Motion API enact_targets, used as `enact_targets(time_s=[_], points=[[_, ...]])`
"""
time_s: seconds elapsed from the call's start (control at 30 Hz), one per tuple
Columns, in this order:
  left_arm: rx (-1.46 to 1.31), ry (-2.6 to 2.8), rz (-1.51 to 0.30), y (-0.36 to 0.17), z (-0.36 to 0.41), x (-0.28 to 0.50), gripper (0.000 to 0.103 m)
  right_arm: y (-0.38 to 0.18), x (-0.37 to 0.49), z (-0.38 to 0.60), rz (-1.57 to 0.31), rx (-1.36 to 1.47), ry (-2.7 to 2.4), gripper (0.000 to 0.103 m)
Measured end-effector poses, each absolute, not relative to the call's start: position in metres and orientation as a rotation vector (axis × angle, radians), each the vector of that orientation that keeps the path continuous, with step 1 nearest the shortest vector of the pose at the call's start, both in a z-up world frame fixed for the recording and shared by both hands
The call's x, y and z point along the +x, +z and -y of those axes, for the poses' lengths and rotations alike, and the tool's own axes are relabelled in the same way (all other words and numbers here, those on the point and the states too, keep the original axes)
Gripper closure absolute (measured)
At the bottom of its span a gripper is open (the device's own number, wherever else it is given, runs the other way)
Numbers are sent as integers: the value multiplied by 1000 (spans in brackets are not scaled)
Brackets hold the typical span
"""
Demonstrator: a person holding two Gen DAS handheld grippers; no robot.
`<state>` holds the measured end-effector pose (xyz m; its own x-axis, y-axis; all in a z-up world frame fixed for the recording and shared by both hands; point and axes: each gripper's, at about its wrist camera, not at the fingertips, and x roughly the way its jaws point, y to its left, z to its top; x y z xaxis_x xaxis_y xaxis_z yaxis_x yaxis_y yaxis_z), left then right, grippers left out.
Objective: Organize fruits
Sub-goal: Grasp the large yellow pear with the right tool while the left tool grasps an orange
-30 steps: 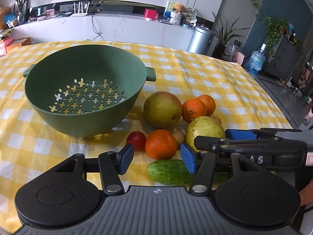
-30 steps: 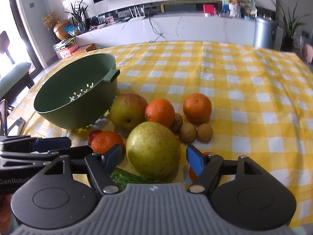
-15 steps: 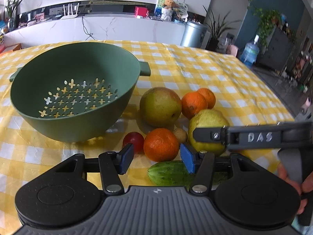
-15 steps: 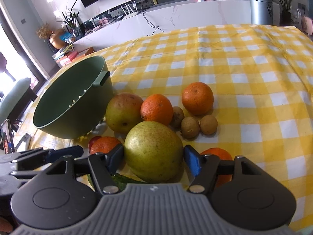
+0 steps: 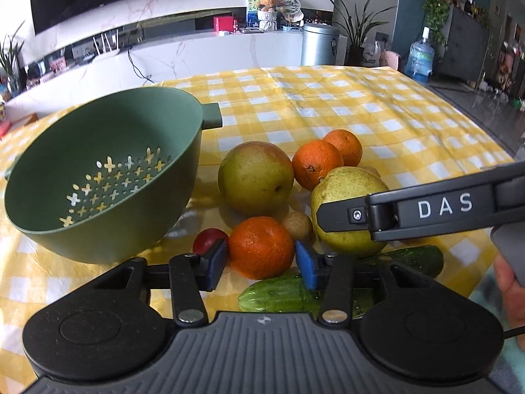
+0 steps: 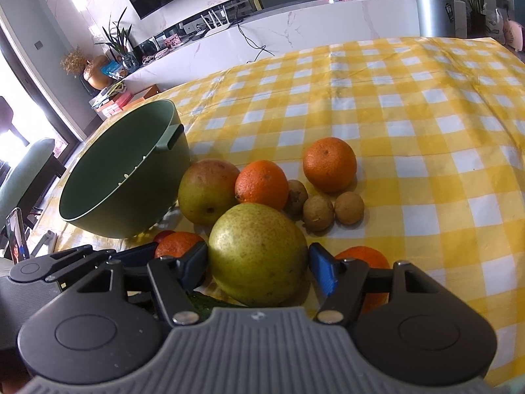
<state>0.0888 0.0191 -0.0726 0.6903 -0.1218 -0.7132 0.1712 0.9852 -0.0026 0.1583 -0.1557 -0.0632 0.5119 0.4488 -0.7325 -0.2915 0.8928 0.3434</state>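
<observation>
A green colander (image 5: 98, 177) (image 6: 124, 177) sits empty on the left of the yellow checked cloth. Beside it lie a reddish-green mango (image 5: 256, 177) (image 6: 208, 190), several oranges, a yellow-green pear (image 5: 344, 197) (image 6: 257, 252), small brown fruits (image 6: 331, 208), a red plum (image 5: 208, 239) and cucumbers (image 5: 282, 292). My left gripper (image 5: 261, 262) is open, its blue pads on either side of the nearest orange (image 5: 261, 246). My right gripper (image 6: 257, 269) is open, its pads flanking the pear without visibly pressing it.
The right gripper's black finger (image 5: 420, 210) crosses in front of the pear in the left wrist view. Another orange (image 6: 361, 256) lies behind the right gripper's right pad. A white counter and a metal bin (image 5: 318, 44) stand beyond the table's far edge.
Both grippers have moved forward and lower. The left one now brackets the near orange, and the right one brackets the pear. No fruit has moved.
</observation>
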Motion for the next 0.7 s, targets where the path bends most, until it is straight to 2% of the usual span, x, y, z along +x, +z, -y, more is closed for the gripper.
enact_targets(time_s=[0.7], points=[[-81,-197,-719,-45,-38,76,56,-48,144,173,-869,286,476,39]])
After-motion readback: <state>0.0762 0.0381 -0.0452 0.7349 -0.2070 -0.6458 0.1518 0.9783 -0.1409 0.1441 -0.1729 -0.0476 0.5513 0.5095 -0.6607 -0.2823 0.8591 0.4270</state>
